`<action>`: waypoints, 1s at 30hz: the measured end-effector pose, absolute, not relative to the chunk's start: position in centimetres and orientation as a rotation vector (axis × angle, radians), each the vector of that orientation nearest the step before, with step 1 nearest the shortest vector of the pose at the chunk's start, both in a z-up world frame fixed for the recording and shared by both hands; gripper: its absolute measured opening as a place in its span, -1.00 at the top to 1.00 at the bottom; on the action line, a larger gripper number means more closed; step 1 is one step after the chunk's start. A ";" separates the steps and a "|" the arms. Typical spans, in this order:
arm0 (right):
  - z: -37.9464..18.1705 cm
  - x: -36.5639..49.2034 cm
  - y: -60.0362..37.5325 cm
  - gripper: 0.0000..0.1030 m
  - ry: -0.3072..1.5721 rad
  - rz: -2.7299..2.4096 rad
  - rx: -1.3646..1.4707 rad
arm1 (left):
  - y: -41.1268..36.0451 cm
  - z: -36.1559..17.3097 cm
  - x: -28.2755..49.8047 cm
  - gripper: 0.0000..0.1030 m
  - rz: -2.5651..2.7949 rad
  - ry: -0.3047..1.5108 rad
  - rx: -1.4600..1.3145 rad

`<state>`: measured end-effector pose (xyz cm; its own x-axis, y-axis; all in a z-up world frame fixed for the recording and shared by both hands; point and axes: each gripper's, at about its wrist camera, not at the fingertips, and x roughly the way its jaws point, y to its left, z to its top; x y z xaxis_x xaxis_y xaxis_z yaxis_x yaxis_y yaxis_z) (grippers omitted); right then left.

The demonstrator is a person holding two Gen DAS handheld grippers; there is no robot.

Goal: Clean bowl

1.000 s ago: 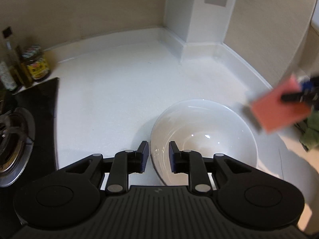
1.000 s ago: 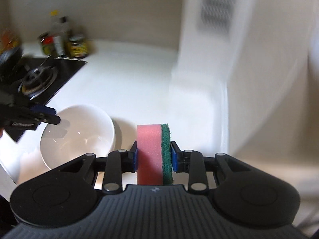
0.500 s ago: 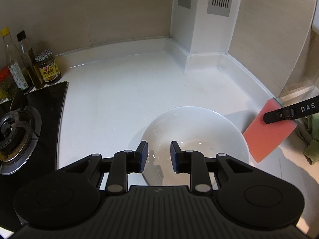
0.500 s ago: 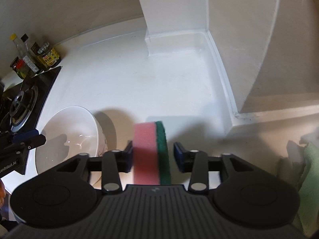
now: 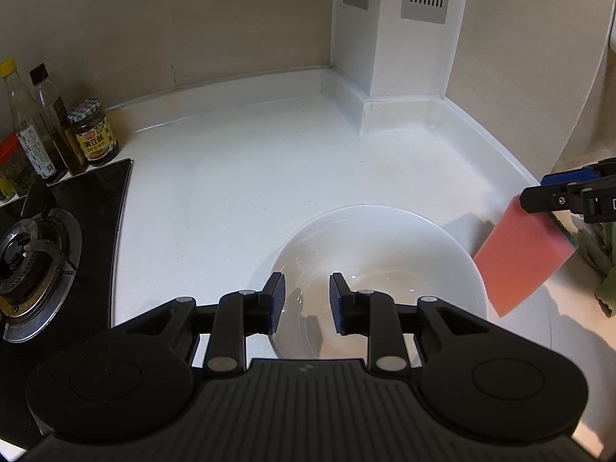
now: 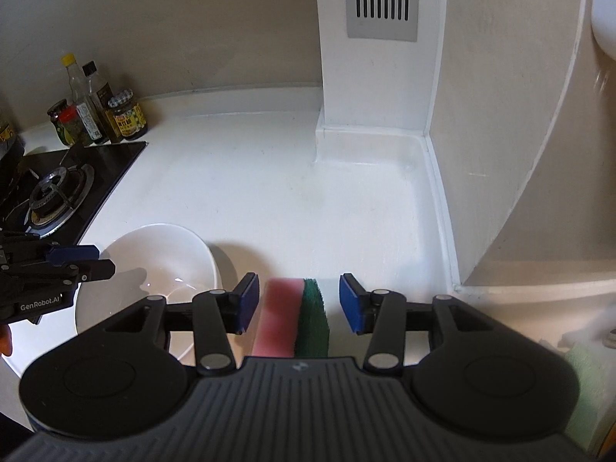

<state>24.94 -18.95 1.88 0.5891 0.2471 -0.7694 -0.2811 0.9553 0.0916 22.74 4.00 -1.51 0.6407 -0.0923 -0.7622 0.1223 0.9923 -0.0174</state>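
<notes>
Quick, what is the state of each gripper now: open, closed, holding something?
Left gripper: open, holding nothing, over the bowl.
Right gripper: jaws opening; sponge between them, pads not touching it.

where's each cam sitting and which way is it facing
Left wrist view: sits on the left claw, looking forward and down over the white bowl on the counter; its own two fingers show, apart and empty.
Right wrist view: sits on the right claw, looking down at the counter corner; its fingers show, opening, with the pink and green sponge loose between them.
Shared: bowl, sponge, stove, condiment bottles, and each other's claw.
</notes>
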 end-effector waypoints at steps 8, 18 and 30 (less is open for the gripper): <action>3.4 24.3 -19.4 0.20 0.787 0.300 -0.022 | 4.3 -1.3 22.8 0.40 -0.083 0.866 0.019; 7.8 15.7 -19.7 0.19 0.478 0.247 0.075 | 5.3 1.4 18.4 0.40 -0.018 0.734 -0.069; 0.6 7.8 -18.7 0.19 0.667 0.202 0.055 | 1.2 -1.2 9.6 0.34 -0.057 0.730 -0.103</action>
